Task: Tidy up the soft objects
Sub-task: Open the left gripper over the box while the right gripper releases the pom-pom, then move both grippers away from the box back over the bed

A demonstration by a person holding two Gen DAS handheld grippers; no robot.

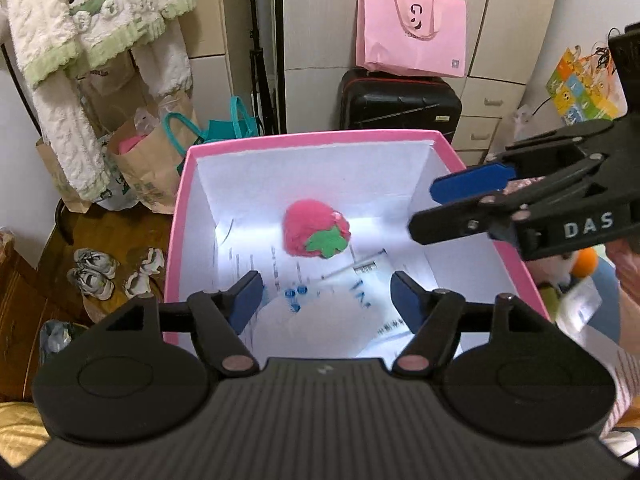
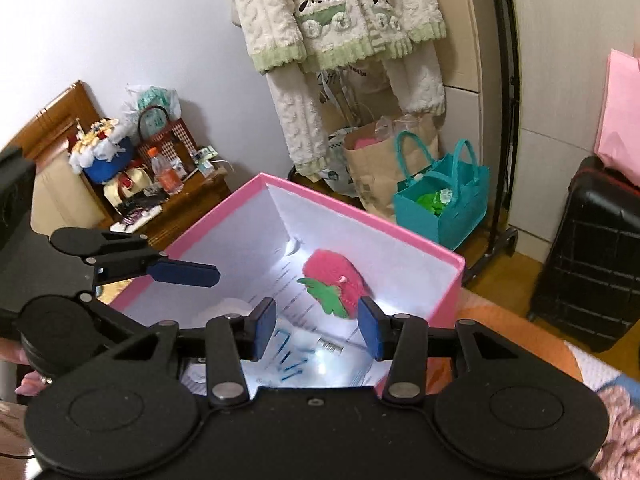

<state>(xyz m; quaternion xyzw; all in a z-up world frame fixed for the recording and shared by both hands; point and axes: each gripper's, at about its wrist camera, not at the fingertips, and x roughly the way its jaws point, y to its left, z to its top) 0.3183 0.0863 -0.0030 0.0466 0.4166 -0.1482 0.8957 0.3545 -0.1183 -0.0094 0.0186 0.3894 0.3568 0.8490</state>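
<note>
- Looking into the pink box [image 1: 496, 264], you had its white inside lit from above, with printed sheets [image 1: 320, 304] lying flat over the floor and nothing else soft in it that showed.
- You had the strawberry plush [image 1: 316, 232] resting on those sheets toward the far wall, clear of both grippers, its green leaf end turned toward you; its long axis was hard to judge, since it looked nearly round.
- Your left gripper [image 1: 324, 300] hung over the near edge of the box with its jaws spread and nothing between them; the plush lay straight ahead of it and lower, well apart.
- Your right gripper [image 2: 316, 326] pointed into the box from the other side, jaws parted and empty; in its own view the plush sat just beyond the fingertips, so I judged this hand the nearer one.
- You probably had the plush already stowed, so the next soft thing would have had to come from outside the box.
</note>
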